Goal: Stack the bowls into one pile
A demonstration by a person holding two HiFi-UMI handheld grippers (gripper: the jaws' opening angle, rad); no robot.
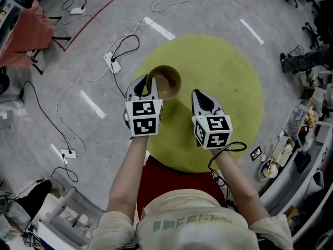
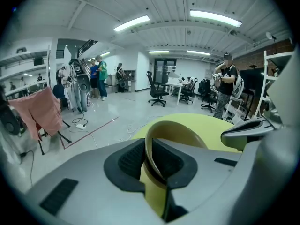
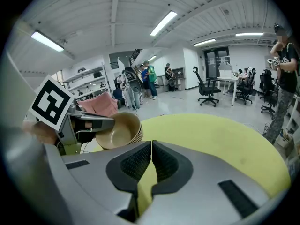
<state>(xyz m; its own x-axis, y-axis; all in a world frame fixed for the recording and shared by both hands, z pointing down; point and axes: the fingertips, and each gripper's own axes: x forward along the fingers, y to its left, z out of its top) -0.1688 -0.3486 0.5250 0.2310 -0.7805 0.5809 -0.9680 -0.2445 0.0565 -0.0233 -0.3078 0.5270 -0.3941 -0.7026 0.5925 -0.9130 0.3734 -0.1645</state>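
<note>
Both tongs are closed. The left tongs (image 2: 149,161) are clamped on the rim (image 2: 154,139) of the pile of bowls (image 3: 119,130), one jaw inside and one outside, holding it tipped near the left edge of the round yellow-green counter (image 1: 223,72). The right tongs (image 3: 151,161) are pressed together on nothing over the counter's near middle. The biggest risk, I judge, is that the whole pile hangs from one thin pinch, so a slip would drop it on the counter's edge or past it to the floor (image 1: 78,61). A lesser risk is that the tilt lets the nested bowls slide apart. The smallest is that setting it down rim-first leaves the pile rocking.
</note>
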